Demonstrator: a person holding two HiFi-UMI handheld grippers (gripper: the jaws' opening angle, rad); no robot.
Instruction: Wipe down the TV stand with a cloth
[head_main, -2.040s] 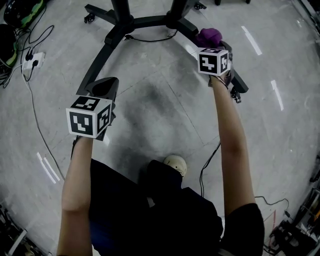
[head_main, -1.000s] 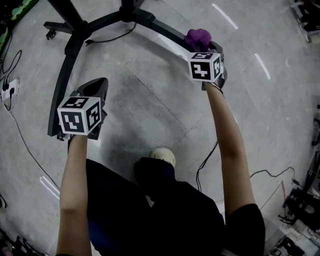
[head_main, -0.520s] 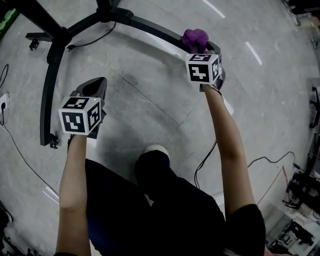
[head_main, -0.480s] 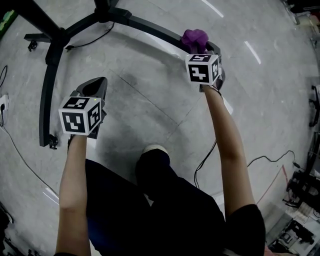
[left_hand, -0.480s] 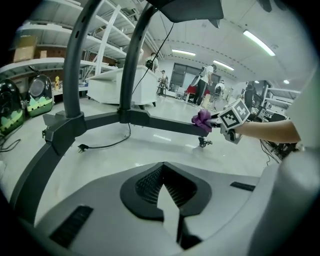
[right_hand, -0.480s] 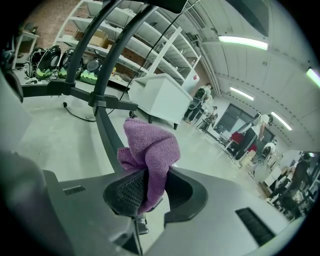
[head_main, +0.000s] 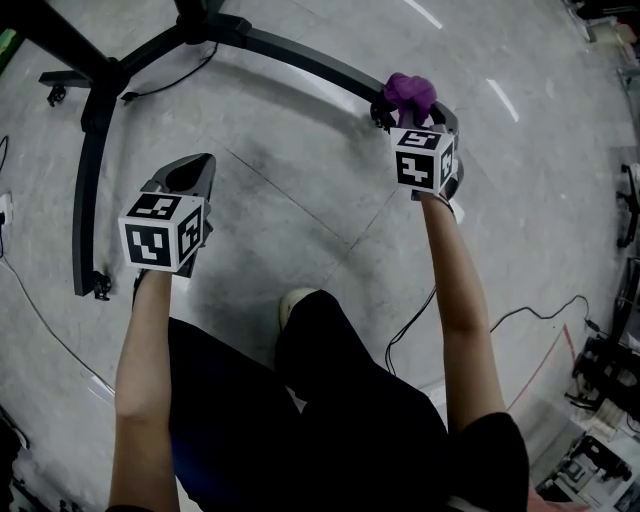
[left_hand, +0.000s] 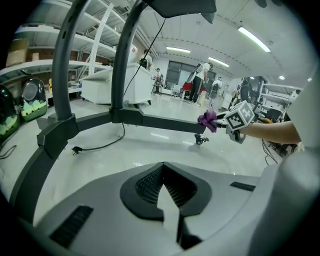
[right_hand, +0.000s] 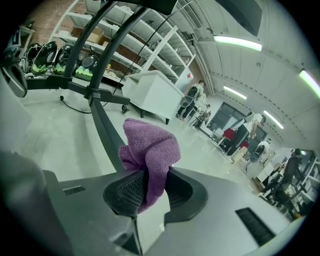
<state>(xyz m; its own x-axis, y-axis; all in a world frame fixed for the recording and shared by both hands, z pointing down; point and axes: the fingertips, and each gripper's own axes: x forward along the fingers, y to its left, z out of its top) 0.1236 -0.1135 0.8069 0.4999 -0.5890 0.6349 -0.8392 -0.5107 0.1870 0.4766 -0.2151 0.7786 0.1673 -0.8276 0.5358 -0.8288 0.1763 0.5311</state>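
The TV stand's black base spreads over the grey floor, with a curved right leg (head_main: 300, 55) and a left leg (head_main: 88, 180). A crumpled purple cloth (head_main: 410, 92) rests on the right leg near its outer end. My right gripper (head_main: 408, 112) is shut on it, and the cloth (right_hand: 150, 150) bulges up between the pads. In the left gripper view the cloth (left_hand: 207, 119) sits at the leg's (left_hand: 160, 122) tip above a caster. My left gripper (head_main: 200, 162) hovers over bare floor between the legs. It is shut and holds nothing (left_hand: 162, 167).
A black cable (head_main: 170, 80) lies on the floor by the stand's middle, and another cable (head_main: 420, 320) runs at my right. A caster (head_main: 98, 290) ends the left leg. My shoe (head_main: 295, 302) is below. Shelves, a white cabinet (left_hand: 110, 82) and people stand far off.
The view has swung, so the stand sits further left and higher. My right gripper and the cloth have shifted a little right and toward me on the right leg. The left gripper has hardly moved.
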